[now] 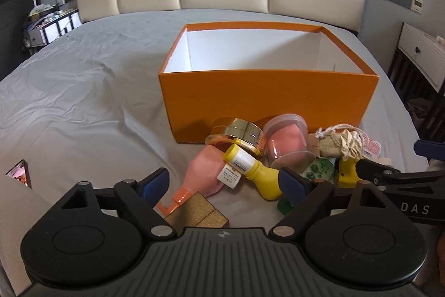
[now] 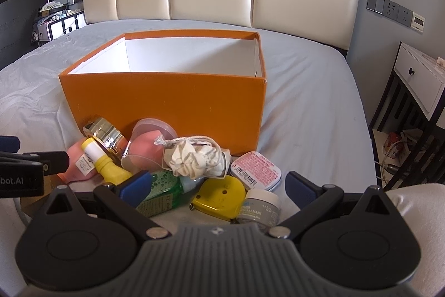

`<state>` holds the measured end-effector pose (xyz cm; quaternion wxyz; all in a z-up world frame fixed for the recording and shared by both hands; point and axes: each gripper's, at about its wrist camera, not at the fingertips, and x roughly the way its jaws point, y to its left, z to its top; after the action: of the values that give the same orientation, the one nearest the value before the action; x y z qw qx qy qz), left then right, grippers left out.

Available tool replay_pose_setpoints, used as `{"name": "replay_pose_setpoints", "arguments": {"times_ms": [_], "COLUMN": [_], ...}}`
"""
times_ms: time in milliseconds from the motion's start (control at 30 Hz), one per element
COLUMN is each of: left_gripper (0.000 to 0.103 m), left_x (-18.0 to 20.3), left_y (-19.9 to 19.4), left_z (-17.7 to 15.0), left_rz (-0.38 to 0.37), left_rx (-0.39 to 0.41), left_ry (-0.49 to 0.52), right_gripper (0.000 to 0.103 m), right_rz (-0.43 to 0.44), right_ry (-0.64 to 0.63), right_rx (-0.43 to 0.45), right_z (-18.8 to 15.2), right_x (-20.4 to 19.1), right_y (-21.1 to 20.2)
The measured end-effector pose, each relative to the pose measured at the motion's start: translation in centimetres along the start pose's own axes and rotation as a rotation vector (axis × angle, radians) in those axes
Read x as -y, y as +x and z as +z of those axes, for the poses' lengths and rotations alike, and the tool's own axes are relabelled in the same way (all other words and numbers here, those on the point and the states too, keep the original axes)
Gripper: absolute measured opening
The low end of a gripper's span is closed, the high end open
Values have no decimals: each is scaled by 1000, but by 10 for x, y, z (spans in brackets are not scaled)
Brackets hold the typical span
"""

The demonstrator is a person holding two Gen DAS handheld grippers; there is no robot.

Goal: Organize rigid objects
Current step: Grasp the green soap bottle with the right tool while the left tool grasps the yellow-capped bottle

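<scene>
My left gripper (image 1: 224, 183) stands with its jaws spread wide and nothing between them; below that gap lie the yellow bottle (image 1: 251, 170) and the pink bottle (image 1: 207, 173), both on their sides. The pink bottle's orange cap (image 1: 178, 198) is partly cut off by my gripper body, as is a gold-brown block (image 1: 198, 215) beside it. My right gripper (image 2: 217, 187) is likewise parted and holds nothing; under it lie the yellow tape measure (image 2: 219, 198), a green bottle (image 2: 160, 191) half hidden behind my left fingertip, and a small grey jar (image 2: 260, 209) whose label I cannot read.

All of these lie in a heap against the near wall of the orange box (image 2: 167, 105), which sits open on the grey bedsheet (image 2: 306, 107). Touching that wall are the gold jar (image 2: 107, 134), tilted, and a clear cup (image 2: 148, 145) on its side with something pink inside. In front of the cup lies the drawstring cloth pouch (image 2: 196, 156), and to the right of it, near the box's right corner, a flat tin with a pink label (image 2: 256, 171). The box's white inner walls show, but its near wall hides the floor from both views.
</scene>
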<state>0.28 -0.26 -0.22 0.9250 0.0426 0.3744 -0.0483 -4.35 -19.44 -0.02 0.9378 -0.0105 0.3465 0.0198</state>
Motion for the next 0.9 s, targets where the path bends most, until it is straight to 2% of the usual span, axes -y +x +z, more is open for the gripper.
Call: {"name": "replay_pose_setpoints", "arguments": {"times_ms": [167, 267, 333, 400, 500, 600, 667, 767, 900], "left_gripper": [77, 66, 59, 50, 41, 40, 40, 40, 43], "left_x": [-6, -9, -12, -16, -22, -22, -24, -25, -27], "left_y": [4, 9, 13, 18, 26, 33, 38, 47, 59], "left_z": [4, 9, 12, 17, 23, 27, 29, 34, 37], "left_rz": [-107, -140, -166, -192, -223, -237, -245, -226, -222], "left_rx": [-50, -73, -92, -125, -175, -209, -227, -254, -280], "left_ry": [-21, -46, -63, -102, -158, -176, -196, -235, -284], "right_gripper": [100, 100, 92, 77, 70, 58, 55, 53, 53], "right_rz": [51, 79, 101, 121, 136, 174, 188, 213, 217], "right_ry": [-1, -14, -36, -60, -48, 11, 72, 161, 209], "right_rx": [-21, -53, -76, -103, -158, -229, -276, -316, -330], "right_z": [2, 7, 11, 14, 19, 21, 22, 22, 25], "right_x": [1, -3, -7, -12, -16, -17, -15, -13, -18], "right_y": [2, 7, 11, 17, 28, 41, 50, 59, 67]}}
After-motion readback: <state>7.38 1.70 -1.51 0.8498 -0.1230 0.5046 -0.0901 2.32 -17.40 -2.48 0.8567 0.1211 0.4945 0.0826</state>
